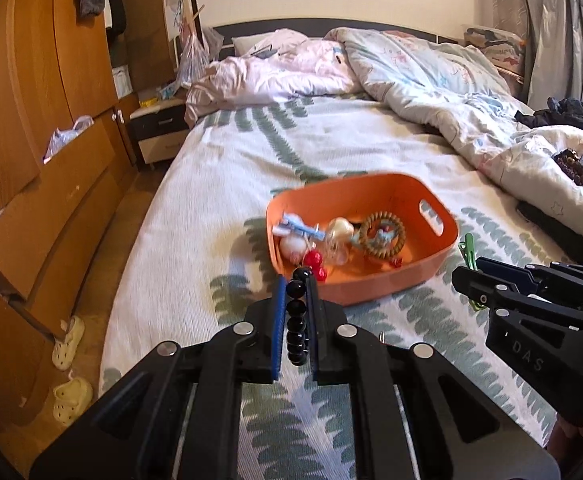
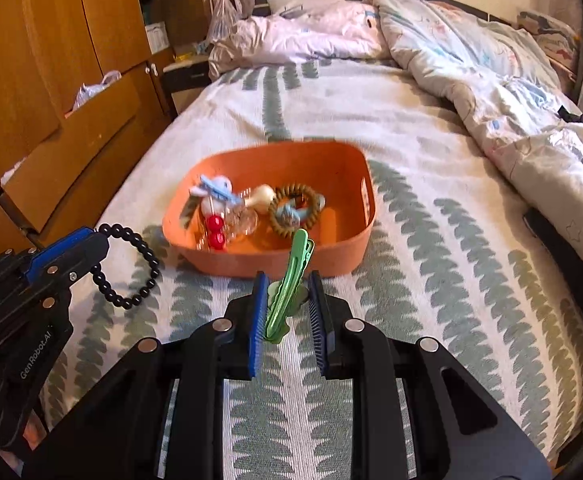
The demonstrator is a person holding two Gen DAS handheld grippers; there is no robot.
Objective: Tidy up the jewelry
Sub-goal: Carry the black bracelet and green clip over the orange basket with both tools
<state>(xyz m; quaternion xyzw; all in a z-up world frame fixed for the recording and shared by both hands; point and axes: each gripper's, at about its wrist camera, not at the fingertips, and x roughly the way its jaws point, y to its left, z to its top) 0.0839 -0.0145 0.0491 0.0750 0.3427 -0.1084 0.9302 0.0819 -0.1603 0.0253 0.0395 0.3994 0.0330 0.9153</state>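
My left gripper (image 1: 295, 285) is shut on a black bead bracelet (image 1: 296, 320), held above the bedspread just in front of an orange basket (image 1: 371, 179). From the right wrist view the bracelet (image 2: 131, 268) hangs as a loop from the left gripper (image 2: 95, 252). My right gripper (image 2: 288, 284) is shut on a green hair clip (image 2: 287, 292) that sticks up toward the basket (image 2: 291, 146). The left wrist view shows the right gripper (image 1: 465, 276) to the right of the basket, with the clip (image 1: 469, 250) at its tip. Inside the basket lie a brown bead ring (image 1: 383, 236), red beads (image 1: 313, 259) and a blue clip (image 1: 303, 230).
A leaf-patterned bedspread (image 1: 251, 152) covers the bed. A rumpled duvet (image 1: 431, 88) lies at the back and right. Wooden wardrobe drawers (image 1: 51, 200) stand open on the left beside a nightstand (image 1: 159, 132). Yellow slippers (image 1: 69, 342) sit on the floor. Dark items (image 1: 579, 168) rest at far right.
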